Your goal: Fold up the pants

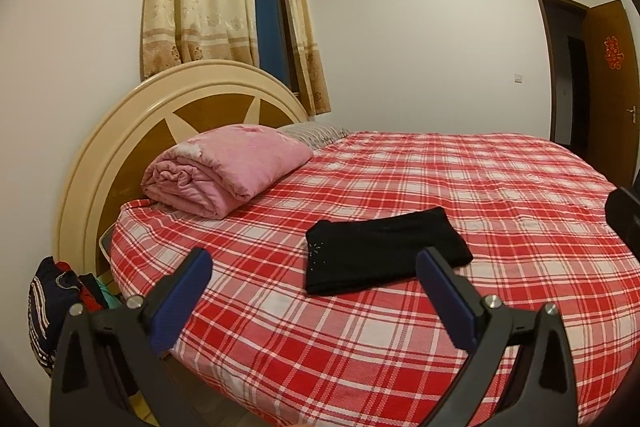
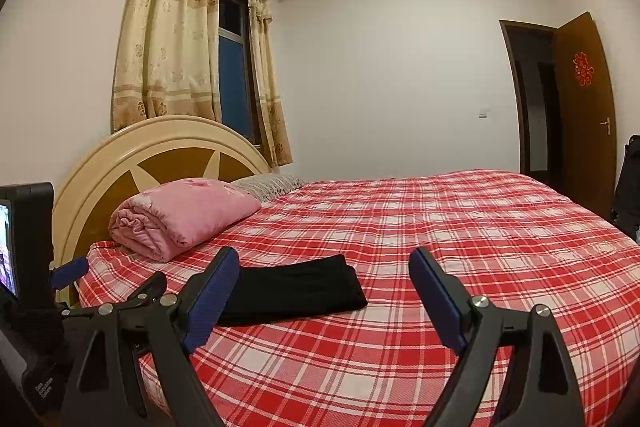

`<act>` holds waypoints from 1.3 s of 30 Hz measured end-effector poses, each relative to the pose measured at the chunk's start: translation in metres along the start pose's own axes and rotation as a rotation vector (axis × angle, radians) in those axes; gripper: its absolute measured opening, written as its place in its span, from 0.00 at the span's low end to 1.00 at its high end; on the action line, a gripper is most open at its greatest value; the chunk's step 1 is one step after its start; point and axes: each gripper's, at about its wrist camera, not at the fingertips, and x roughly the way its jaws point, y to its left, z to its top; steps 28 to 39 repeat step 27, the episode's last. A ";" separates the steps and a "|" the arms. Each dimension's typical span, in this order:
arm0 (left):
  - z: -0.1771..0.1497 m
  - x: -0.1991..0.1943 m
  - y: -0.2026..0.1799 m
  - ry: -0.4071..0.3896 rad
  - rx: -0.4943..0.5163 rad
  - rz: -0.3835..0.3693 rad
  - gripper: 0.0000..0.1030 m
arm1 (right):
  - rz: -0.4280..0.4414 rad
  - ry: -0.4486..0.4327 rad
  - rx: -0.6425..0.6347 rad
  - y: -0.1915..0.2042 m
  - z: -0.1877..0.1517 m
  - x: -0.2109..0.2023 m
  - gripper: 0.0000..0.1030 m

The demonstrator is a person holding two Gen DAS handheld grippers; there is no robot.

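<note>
Black pants (image 1: 380, 253) lie folded into a flat rectangle on the red plaid bed (image 1: 500, 195). They also show in the right wrist view (image 2: 296, 291). My left gripper (image 1: 314, 277) is open and empty, held above the bed's near edge, just short of the pants. My right gripper (image 2: 324, 277) is open and empty, held above the bed to the right of the pants. Its left finger (image 2: 212, 291) hides the pants' left end. The left gripper's blue fingertip (image 2: 70, 273) shows at the far left of the right wrist view.
A rolled pink quilt (image 1: 224, 171) and a striped pillow (image 1: 314, 131) lie by the round headboard (image 1: 120, 147). A bag of clothes (image 1: 52, 303) sits on the floor left of the bed. An open brown door (image 1: 612, 67) is at the far right.
</note>
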 end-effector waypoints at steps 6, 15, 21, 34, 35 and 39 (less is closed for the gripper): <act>0.000 0.002 0.001 0.011 -0.008 -0.004 1.00 | -0.008 -0.014 -0.001 0.000 0.000 -0.003 0.85; -0.001 0.002 0.001 0.008 -0.010 -0.010 1.00 | -0.010 -0.018 -0.004 0.002 0.000 -0.003 0.85; -0.002 0.005 0.003 0.029 -0.025 -0.054 1.00 | -0.012 -0.029 -0.011 0.005 0.000 -0.006 0.85; -0.003 0.007 0.000 0.041 -0.020 -0.058 1.00 | -0.020 -0.019 0.008 0.001 -0.001 -0.005 0.85; -0.003 0.007 0.000 0.041 -0.020 -0.058 1.00 | -0.020 -0.019 0.008 0.001 -0.001 -0.005 0.85; -0.003 0.007 0.000 0.041 -0.020 -0.058 1.00 | -0.020 -0.019 0.008 0.001 -0.001 -0.005 0.85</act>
